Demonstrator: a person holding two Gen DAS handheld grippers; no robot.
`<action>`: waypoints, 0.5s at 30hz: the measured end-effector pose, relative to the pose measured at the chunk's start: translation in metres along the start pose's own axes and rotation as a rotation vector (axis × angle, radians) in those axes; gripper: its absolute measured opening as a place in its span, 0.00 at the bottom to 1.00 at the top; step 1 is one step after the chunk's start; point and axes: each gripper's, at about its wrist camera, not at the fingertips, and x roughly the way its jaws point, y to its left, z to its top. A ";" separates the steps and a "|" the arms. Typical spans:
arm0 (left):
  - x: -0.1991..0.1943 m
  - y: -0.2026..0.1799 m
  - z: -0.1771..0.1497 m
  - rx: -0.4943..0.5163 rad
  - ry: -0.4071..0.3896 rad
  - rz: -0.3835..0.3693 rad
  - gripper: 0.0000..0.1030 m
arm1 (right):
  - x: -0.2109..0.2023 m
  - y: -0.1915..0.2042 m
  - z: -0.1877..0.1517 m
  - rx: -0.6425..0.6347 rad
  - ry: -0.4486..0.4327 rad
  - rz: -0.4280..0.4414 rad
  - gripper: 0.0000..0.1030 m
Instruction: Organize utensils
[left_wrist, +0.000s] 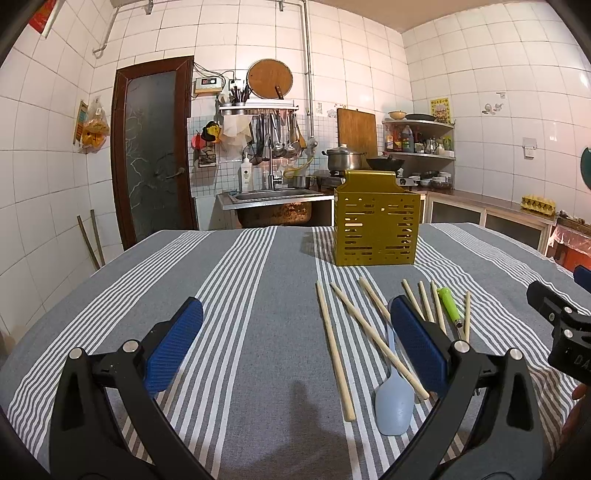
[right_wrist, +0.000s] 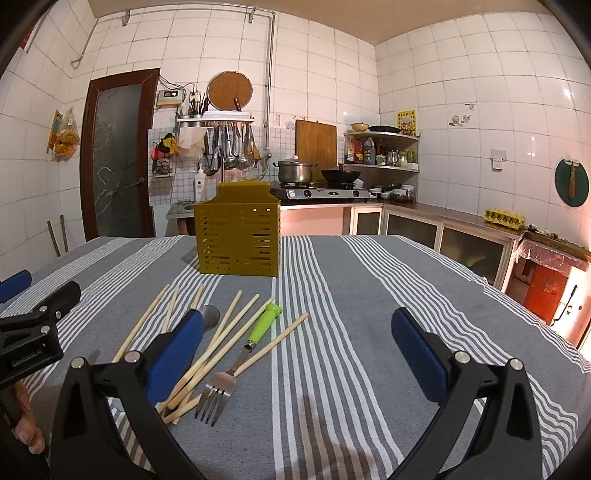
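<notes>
White-tiled kitchen walls ring the scene, with a dark door, a sink, hanging ladles, a stove carrying a pot and a wok, and corner shelves of bottles behind. Nearer, the counter (left_wrist: 236, 295) wears a grey cloth with white stripes. A mustard-yellow slotted caddy (left_wrist: 376, 225) stands upright toward the far edge, well apart from both tools.

Loose wooden chopsticks (left_wrist: 334, 350) lie scattered in front of the caddy, several crossing one another. A pale blue spoon (left_wrist: 394, 400) lies among them, bowl toward the camera, one chopstick crossing its handle. A fork with a bright green handle (right_wrist: 266, 325) lies beside the chopsticks, tines toward the camera, its neck resting on one chopstick.

The left gripper (left_wrist: 295, 343) hovers with its blue-padded fingers (left_wrist: 173, 350) spread wide, grasping nothing; its right finger partly hides the spoon handle and some chopsticks. The right gripper (right_wrist: 295, 347) is likewise spread and empty, its left finger covering part of the chopstick pile and the spoon's handle.

In the right wrist view, the left tool's body reads roughly "GenRobot.AI"; a hand (right_wrist: 26, 424) shows below it. Wall posters are too small to read.
</notes>
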 end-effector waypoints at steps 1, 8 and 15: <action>-0.003 0.000 0.003 0.001 -0.001 -0.001 0.95 | 0.001 0.001 0.000 -0.003 -0.001 -0.005 0.96; -0.005 -0.002 0.002 0.009 -0.008 -0.003 0.95 | 0.003 0.004 -0.002 -0.011 0.006 -0.012 0.96; -0.004 -0.002 0.000 0.016 -0.007 -0.005 0.95 | 0.007 0.007 -0.003 -0.024 0.012 -0.015 0.96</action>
